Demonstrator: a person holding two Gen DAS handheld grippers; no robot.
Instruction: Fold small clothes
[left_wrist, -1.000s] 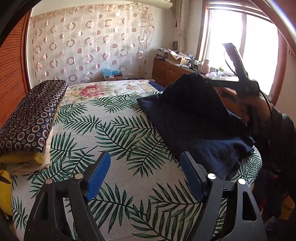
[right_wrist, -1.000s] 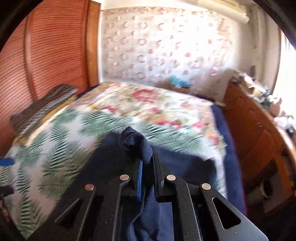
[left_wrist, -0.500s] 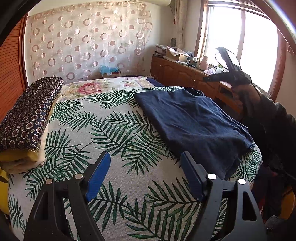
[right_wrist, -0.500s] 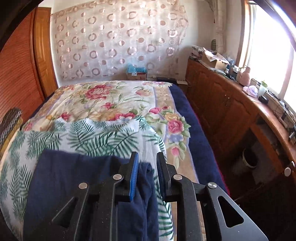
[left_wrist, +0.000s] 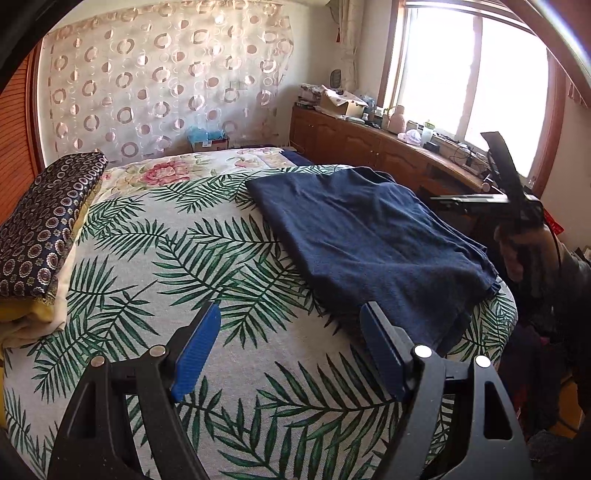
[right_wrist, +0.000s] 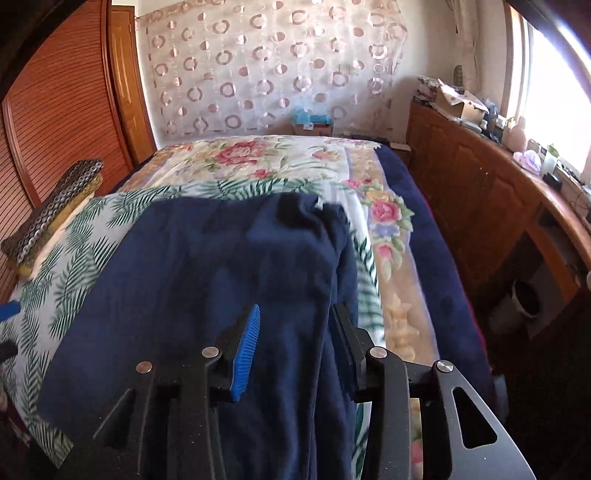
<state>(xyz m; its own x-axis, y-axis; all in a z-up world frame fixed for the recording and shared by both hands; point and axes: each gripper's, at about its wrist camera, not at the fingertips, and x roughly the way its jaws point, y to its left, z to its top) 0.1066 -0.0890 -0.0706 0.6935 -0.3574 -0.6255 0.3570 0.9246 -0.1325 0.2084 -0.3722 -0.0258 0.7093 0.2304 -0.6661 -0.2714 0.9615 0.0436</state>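
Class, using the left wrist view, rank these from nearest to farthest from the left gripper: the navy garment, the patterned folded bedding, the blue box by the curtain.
1. navy garment, right, just ahead.
2. patterned folded bedding, left edge.
3. blue box, beyond the bed's far end.

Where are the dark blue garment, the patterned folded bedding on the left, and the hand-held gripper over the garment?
dark blue garment (left_wrist: 373, 236), left wrist view, middle of its top layer.
patterned folded bedding (left_wrist: 44, 221), left wrist view, its top face.
right hand-held gripper (right_wrist: 295, 332), right wrist view, midway between fingertips.
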